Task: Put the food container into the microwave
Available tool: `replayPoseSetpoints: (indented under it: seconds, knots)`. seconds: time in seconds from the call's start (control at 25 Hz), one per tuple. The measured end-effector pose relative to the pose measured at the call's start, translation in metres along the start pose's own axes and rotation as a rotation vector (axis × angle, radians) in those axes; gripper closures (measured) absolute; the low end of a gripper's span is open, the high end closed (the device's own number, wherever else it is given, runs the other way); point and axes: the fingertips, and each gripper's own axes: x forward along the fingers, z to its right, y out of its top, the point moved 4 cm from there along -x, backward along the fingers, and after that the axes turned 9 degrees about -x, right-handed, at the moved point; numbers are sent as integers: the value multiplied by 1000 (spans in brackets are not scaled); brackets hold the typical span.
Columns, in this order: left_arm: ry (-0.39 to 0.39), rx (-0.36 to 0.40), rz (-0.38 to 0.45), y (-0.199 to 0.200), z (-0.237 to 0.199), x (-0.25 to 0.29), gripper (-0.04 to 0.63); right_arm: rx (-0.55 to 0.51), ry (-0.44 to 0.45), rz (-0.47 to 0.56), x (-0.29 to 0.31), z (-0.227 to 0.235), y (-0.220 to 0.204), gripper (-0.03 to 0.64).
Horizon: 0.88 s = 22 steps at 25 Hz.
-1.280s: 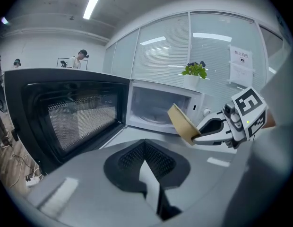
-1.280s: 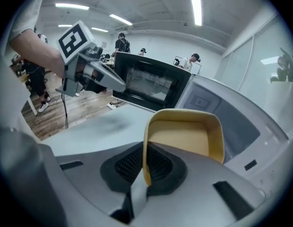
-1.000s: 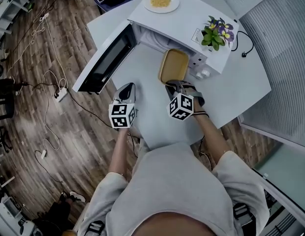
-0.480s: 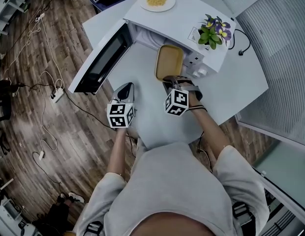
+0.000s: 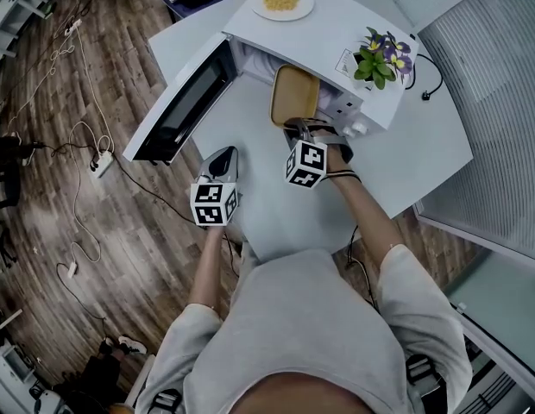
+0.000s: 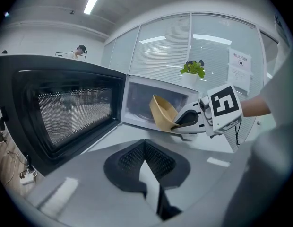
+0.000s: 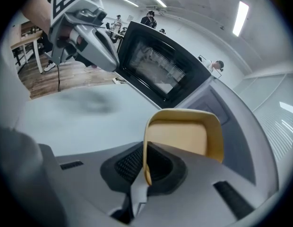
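On the wooden floor (image 5: 52,231) at nine o'clock, cables (image 5: 82,84) are seen trailing to a power strip (image 5: 103,164). The microwave (image 5: 336,33), set on a white table (image 5: 414,145), is shown with its door (image 5: 177,102) wide open toward ten o'clock.

The left tool (image 5: 223,155) is held low over the table near the centre of the head view, at about five o'clock from the door. In its own view its jaws are seen pressed together with nothing between them, pointed toward the open oven.

The tan food container (image 5: 295,93) is pictured at the mouth of the microwave, at twelve o'clock from the right tool (image 5: 302,132). Its far end lies just within the opening and its near end outside. It is shown tilted in the left gripper view; whether it touches the oven floor cannot be told. The container's near rim is clamped between the jaws of the right tool, one jaw inside the wall and one outside.

On top of the microwave, a plate (image 5: 282,1) of yellow food is set at the twelve o'clock edge of the frame. A potted plant (image 5: 377,54) with purple flowers stands at one o'clock. A black cord (image 5: 427,80) is seen lying on the table at three o'clock from the plant.
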Motion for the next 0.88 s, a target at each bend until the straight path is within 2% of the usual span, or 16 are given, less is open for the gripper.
replayPoseSetpoints:
  seconds: [0.88]
  knots:
    - [5,-29,-13,-7,-11,5,584,-59,-100,-80,44,65,-2,600]
